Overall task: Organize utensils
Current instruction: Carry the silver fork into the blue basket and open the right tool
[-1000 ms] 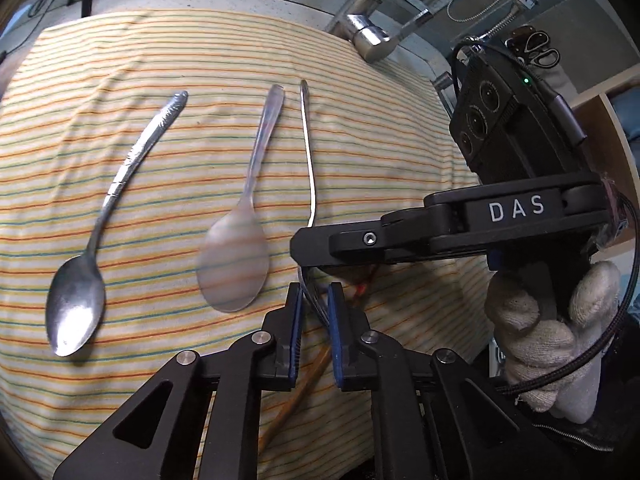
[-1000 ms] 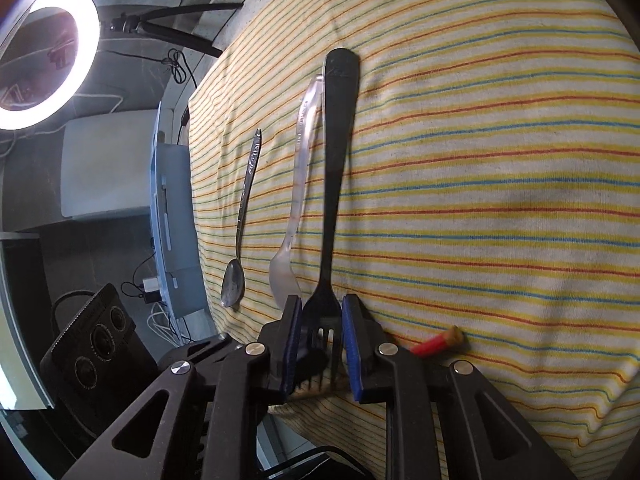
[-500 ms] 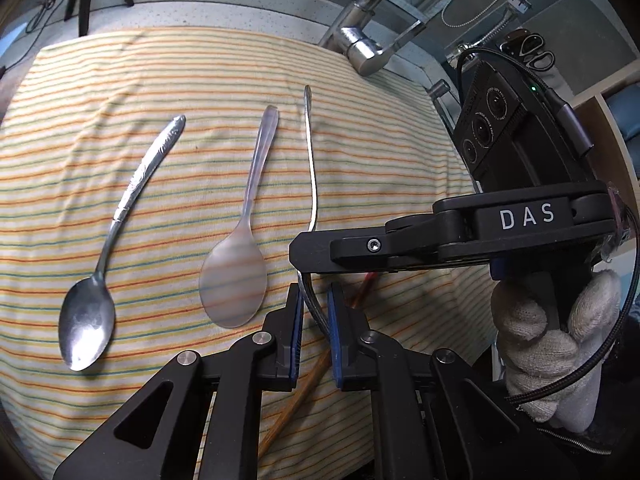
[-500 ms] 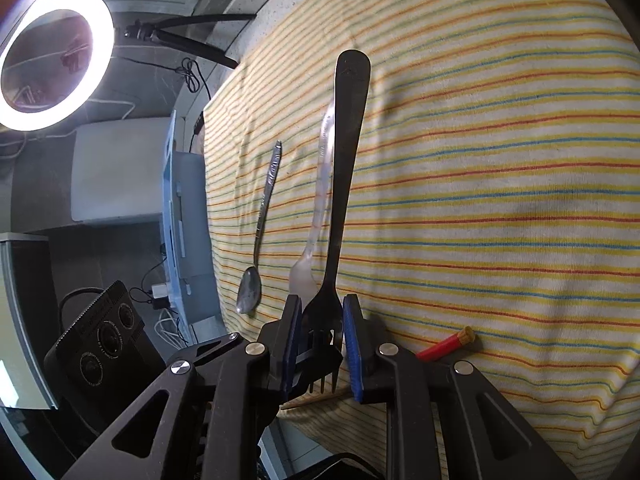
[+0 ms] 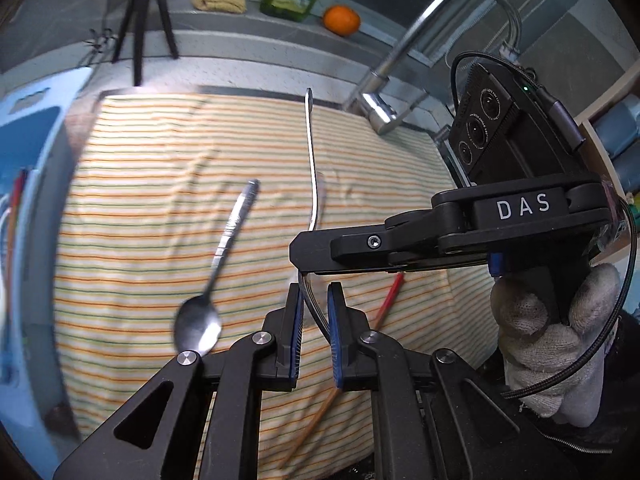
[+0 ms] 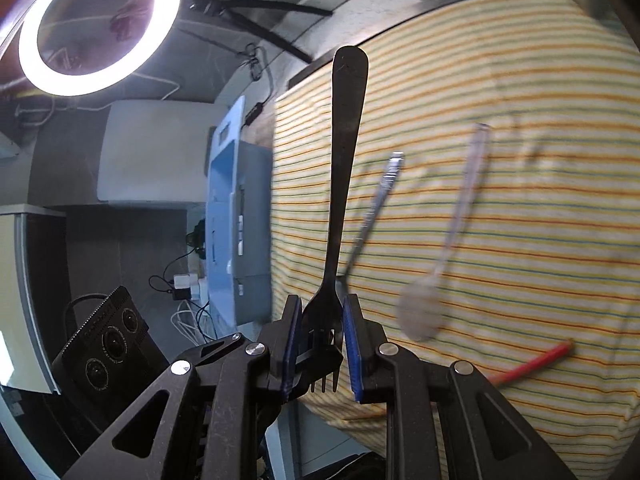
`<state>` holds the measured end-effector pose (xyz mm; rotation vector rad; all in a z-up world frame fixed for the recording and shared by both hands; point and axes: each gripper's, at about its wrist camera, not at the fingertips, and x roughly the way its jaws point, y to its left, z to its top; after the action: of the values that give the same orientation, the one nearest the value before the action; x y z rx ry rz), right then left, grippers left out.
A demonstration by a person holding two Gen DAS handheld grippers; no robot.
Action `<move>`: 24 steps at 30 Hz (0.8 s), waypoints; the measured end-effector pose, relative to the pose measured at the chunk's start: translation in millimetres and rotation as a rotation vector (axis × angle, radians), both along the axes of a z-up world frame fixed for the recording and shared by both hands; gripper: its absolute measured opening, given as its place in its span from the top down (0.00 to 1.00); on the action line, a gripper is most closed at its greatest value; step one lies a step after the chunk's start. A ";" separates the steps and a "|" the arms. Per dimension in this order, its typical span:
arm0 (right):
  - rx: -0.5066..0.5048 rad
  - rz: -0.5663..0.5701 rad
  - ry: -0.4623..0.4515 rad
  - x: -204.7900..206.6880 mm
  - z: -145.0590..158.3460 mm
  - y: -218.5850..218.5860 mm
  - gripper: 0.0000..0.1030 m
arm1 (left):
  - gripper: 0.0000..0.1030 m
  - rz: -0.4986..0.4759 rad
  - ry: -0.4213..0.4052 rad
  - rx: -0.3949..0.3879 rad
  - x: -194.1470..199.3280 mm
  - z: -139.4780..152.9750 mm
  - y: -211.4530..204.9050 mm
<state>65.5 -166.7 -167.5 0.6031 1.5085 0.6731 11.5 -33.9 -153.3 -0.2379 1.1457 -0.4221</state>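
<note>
Steel fork [image 6: 344,184] is clamped by its head in our right hand-held gripper [image 6: 320,344] and hangs above the striped cloth [image 6: 520,208]; our left hand-held gripper [image 5: 314,332] is nearly closed around its tines too. We judge this the carrying step. Next we need a place for it, perhaps the blue tray [image 6: 236,216], while two spoons [image 6: 440,264] and red-tipped chopsticks [image 6: 532,364] wait on the counter.

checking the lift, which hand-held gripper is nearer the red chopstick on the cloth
Right. The right hand-held gripper, holding the fork, is beside the red chopstick; the left hand-held gripper is just behind it.
</note>
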 end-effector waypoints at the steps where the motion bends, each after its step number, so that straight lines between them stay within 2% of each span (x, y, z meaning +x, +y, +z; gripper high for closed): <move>1: 0.004 0.010 -0.005 0.7 2.4 10.2 0.81 | 0.90 0.010 -0.007 0.002 -2.2 2.7 9.6; 8: 0.029 0.079 -0.040 3.9 14.3 80.5 0.81 | 0.90 0.088 -0.046 0.030 -14.3 21.3 74.7; 14: 0.035 0.120 -0.052 3.7 15.2 137.1 0.81 | 0.90 0.137 -0.053 0.049 -18.9 25.4 121.9; 24: 0.015 0.147 -0.046 11.5 6.5 197.6 0.81 | 0.90 0.184 -0.048 0.047 -20.9 23.7 176.6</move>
<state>77.0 30.8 -161.0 0.4879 1.5158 0.8069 -9.4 142.6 -129.6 -0.2876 1.0747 -0.2365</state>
